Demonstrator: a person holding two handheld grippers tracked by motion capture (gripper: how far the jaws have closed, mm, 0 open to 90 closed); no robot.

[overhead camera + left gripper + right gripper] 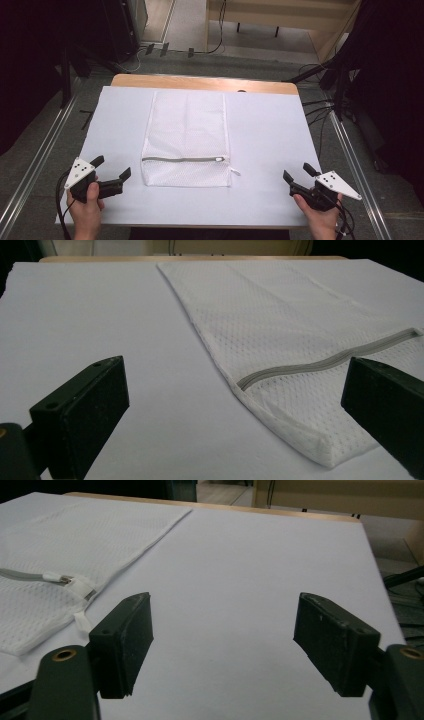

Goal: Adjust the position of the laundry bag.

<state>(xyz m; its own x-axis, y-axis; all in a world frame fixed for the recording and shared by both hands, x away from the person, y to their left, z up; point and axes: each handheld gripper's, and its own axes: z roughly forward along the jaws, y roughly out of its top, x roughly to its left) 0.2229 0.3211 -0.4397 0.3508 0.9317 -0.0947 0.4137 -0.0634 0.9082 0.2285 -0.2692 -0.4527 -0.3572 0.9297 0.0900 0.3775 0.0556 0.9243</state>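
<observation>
Both grippers wide open — empty (mid-air)

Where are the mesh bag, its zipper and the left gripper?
mesh bag [187, 125]: high view, middle of the white mesh.
zipper [182, 160]: high view, grey zip line.
left gripper [112, 167]: high view, between its open jaw tips.

mesh bag: white net cloth, matt | zip: grey | table cover: smooth matt

Wooden table, white sheet, mesh laundry bag flat
</observation>
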